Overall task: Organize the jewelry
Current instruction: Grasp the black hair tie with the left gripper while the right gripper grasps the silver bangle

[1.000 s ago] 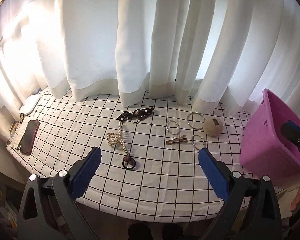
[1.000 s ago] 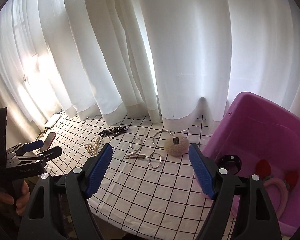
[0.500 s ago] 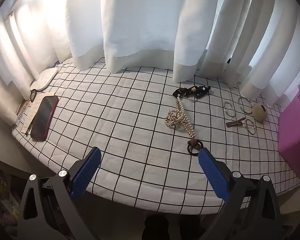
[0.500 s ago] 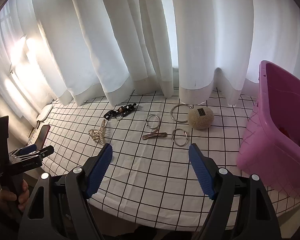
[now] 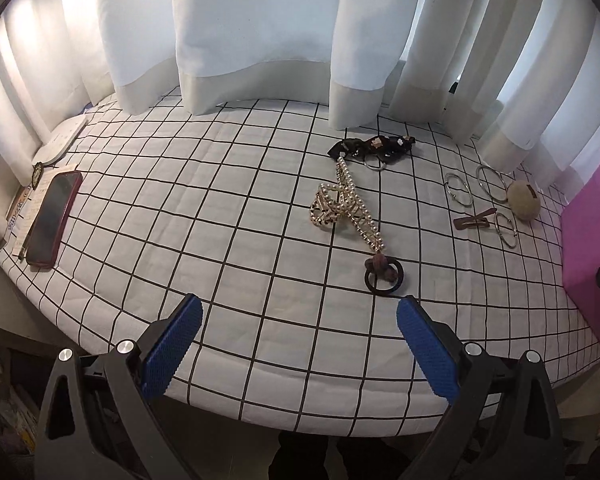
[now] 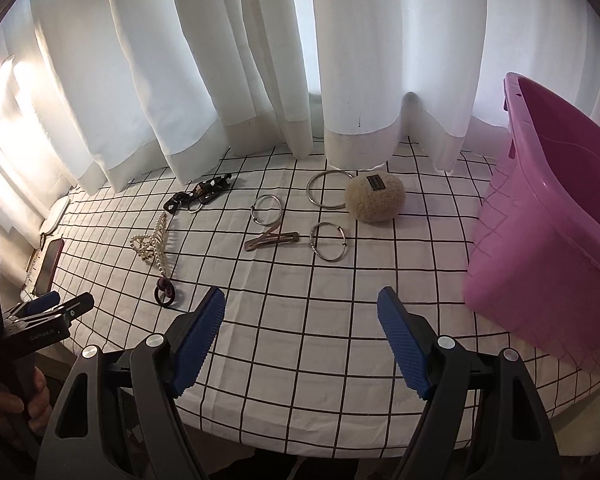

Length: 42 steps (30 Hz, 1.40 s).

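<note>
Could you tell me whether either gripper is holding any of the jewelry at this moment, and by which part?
Nothing is held: the left gripper and right gripper are both open above the checked tablecloth.

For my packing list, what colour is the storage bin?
Pink bin, clearest in the right wrist view.

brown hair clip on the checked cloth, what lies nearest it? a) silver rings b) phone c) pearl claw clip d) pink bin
a: in the right wrist view the brown hair clip lies between two silver rings, one beside its right end and one just behind it.
</note>
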### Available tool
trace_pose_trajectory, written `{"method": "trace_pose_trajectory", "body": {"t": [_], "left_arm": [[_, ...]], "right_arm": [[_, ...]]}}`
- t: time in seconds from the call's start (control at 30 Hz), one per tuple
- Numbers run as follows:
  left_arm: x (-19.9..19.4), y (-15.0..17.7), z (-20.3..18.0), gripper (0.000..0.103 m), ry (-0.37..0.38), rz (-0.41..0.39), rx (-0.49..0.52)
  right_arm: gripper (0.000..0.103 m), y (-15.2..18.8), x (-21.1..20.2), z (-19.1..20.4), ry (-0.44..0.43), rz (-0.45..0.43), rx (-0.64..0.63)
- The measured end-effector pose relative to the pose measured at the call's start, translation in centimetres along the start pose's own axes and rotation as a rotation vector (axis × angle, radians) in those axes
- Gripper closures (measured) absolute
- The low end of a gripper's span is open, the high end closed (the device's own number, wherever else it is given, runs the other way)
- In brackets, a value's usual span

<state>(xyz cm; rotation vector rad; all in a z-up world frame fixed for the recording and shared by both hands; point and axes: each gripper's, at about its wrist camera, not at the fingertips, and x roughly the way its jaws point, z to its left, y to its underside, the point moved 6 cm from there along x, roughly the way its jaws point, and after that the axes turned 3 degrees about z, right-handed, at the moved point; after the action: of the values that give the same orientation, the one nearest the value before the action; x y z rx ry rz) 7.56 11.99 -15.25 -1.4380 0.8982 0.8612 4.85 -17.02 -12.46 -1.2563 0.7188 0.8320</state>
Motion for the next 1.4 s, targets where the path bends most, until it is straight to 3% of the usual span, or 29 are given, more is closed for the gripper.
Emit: {"method": "trace_pose_trajectory", "body": {"t": [0.57,0.73,1.03,1.27,1.4], "left_arm": [[5.4,3.0,-5.0,0.007,-0.124,-0.002,-0.141],[6.7,2.5,-5.2,0.007,-0.136,-0.035,-0.195],[8.6,1.5,-5.3,0.007,-0.185,-0.068,-0.205],[9.5,1.4,-5.3,0.006,-0.211,-0.072,-0.196],[9.7,1.4,-5.1,0.006,-0.185,-0.078,-0.219]], "right_arm": [[0.028,-0.8,11.1,-2.9,-0.11,0.125,-0.154],[0.028,-1.4,12.9,-2.6,-0.104,0.114,-0.211],[0.027,-1.6,14.7,-2.6,-0.089,0.084,-0.268],[0.016,-2.0,15.7,-2.2,-0.039,0.046,-0.325],[0.009,-2.3,16.4,-1.9,-0.025,0.039,-0.353]]}}
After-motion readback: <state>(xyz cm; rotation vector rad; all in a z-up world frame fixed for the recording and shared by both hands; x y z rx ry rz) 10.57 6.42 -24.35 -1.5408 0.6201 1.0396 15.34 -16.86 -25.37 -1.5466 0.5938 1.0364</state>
